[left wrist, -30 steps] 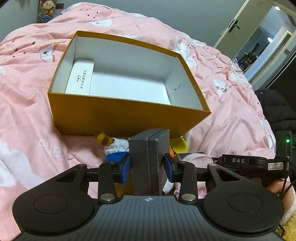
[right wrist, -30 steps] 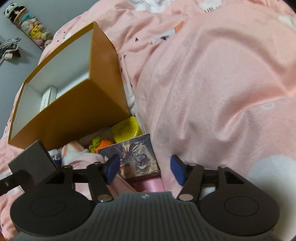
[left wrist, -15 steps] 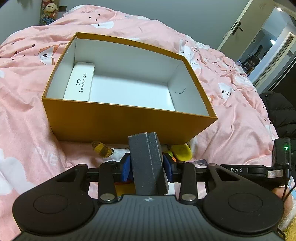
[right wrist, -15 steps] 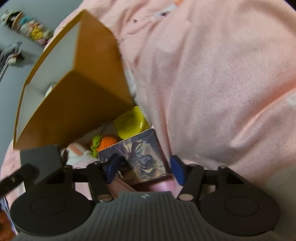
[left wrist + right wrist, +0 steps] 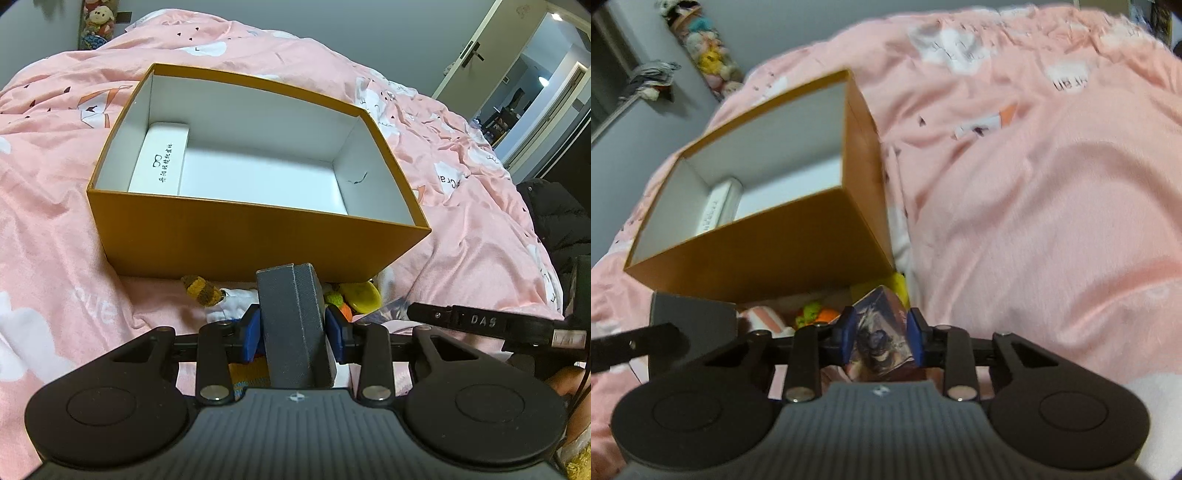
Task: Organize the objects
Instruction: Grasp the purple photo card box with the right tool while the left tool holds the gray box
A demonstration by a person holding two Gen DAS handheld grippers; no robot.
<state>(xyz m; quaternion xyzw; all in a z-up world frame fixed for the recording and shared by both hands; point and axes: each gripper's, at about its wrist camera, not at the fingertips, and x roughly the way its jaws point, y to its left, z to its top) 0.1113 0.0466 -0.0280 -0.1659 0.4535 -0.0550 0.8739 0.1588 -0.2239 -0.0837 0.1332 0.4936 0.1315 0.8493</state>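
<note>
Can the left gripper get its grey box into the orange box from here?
Probably yes: the left gripper grips the grey box, and the orange box ahead is open-topped and mostly bare.

Open box (image 5: 255, 236) sits on the bedspread (image 5: 55, 229); flat case (image 5: 162, 158) lies inside against its left wall. Small toys (image 5: 354, 295) lie before the box's near wall. Doorway (image 5: 532, 92) behind, right.
</note>
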